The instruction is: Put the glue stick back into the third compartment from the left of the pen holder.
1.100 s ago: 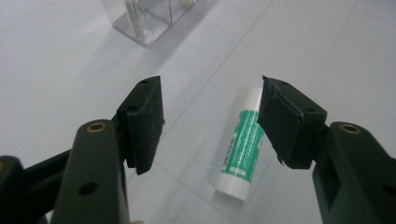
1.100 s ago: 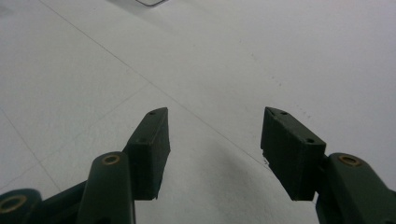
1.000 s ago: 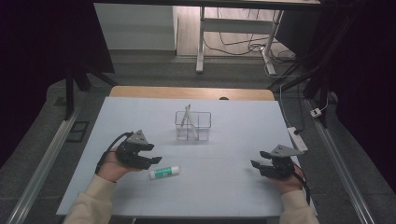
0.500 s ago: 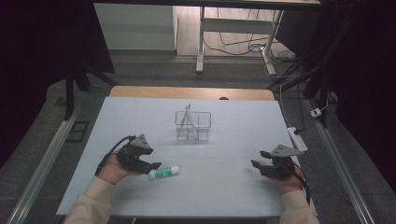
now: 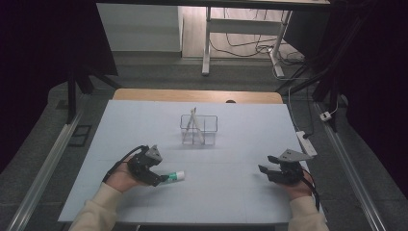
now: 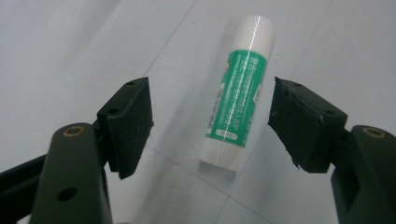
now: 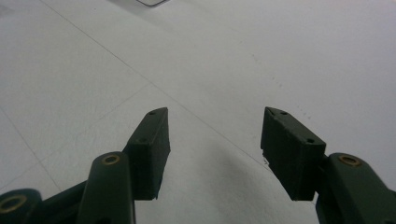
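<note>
High view: left tool (image 5: 153, 176) set low at glue stick (image 5: 176, 176), which lies flat on desk (image 5: 240, 202), near-left, long axis approx. left-right. Right tool (image 5: 275, 172) parked near-right, well apart. Wire basket (image 5: 199, 129) mid-desk.

Left gripper view: jaws wide, stick between them, untouched; cap end pointed away from camera. Step judged: pre-grasp. Next: jaws to be closed across the body.

Right gripper view: jaws wide, nothing held.
</note>
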Action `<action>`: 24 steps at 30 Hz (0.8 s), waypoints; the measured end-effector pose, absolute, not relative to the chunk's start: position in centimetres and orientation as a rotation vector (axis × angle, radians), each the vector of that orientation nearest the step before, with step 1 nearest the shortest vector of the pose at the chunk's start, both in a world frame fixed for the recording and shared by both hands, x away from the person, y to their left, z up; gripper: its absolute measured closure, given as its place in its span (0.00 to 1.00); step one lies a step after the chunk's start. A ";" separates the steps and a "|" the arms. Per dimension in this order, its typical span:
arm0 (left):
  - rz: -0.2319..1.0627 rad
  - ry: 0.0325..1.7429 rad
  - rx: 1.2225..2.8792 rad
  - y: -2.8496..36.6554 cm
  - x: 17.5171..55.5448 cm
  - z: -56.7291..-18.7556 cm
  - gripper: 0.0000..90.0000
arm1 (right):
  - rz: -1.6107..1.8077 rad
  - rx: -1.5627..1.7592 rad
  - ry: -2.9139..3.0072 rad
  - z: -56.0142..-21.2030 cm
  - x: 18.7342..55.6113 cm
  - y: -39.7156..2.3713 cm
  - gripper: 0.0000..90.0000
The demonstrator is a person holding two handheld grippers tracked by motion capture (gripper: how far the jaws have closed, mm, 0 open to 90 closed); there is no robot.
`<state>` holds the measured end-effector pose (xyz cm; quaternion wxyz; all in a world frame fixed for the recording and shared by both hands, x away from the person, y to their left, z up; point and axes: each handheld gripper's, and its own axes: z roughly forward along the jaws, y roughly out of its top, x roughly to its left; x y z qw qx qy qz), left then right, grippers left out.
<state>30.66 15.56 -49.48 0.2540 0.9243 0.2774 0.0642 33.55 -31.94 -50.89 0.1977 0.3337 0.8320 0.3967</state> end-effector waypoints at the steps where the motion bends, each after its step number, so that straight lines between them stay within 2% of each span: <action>1: 0.173 0.747 2.524 15.5 30.7 -49.5 0.34 | 1.110 0.934 2.329 -50.9 33.6 -31.9 0.46; 17: 0.117 0.696 2.649 13.6 30.8 -50.9 0.39 | 1.106 0.933 2.336 -51.0 33.6 -31.9 0.46; 24: 0.110 0.643 2.694 13.2 30.8 -51.2 0.60 | 1.111 0.933 2.336 -51.0 33.6 -31.9 0.46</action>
